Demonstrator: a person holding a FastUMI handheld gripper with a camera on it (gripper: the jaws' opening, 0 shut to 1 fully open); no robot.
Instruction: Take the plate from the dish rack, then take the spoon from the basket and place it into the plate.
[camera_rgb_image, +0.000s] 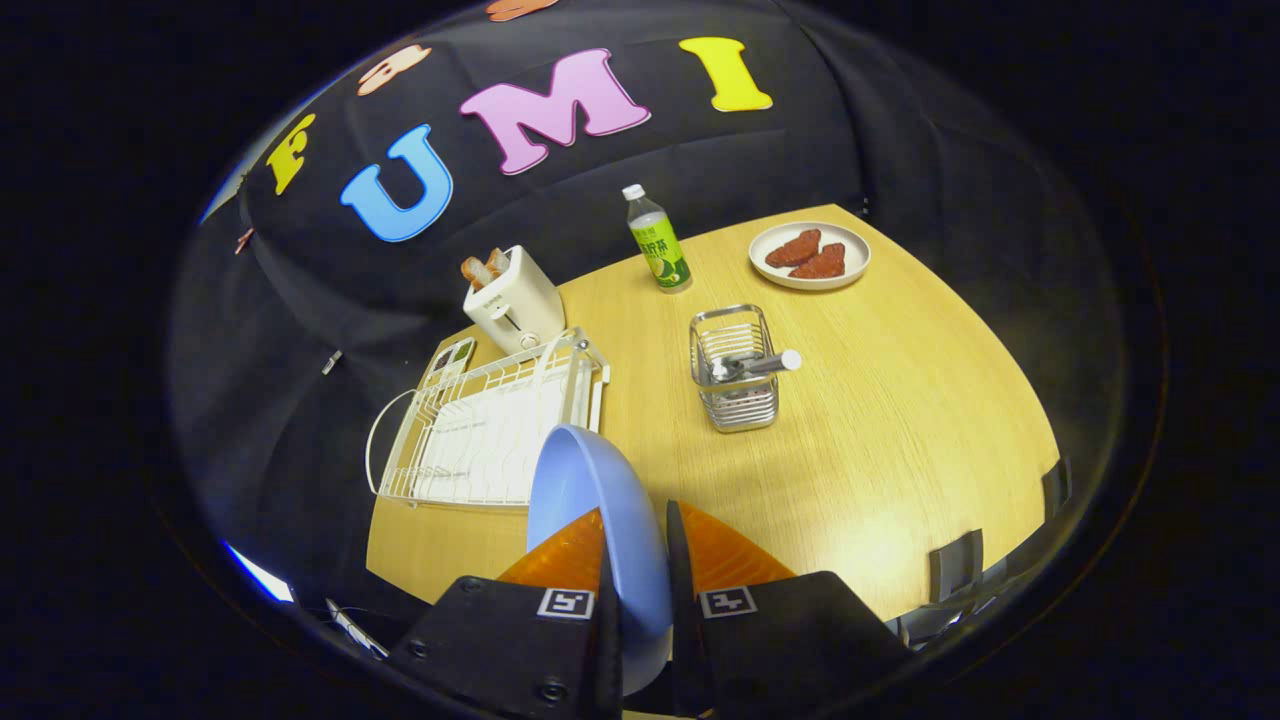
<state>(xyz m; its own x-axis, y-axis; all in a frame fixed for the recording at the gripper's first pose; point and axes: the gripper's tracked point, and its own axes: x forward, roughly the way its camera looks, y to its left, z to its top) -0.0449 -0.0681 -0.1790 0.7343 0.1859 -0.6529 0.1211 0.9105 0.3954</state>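
Observation:
A light blue plate stands on edge between my orange fingers, held above the wooden table. My gripper is shut on the plate's rim. The white wire dish rack lies beyond and to the left of the fingers, with no dish standing in it. Ahead and slightly right stands a metal wire basket with a spoon in it, its handle sticking out to the right over the rim.
A white toaster with bread stands behind the rack. A green-labelled bottle stands beyond the basket. A white plate with red-brown food sits at the far right. Bare table lies right of the basket.

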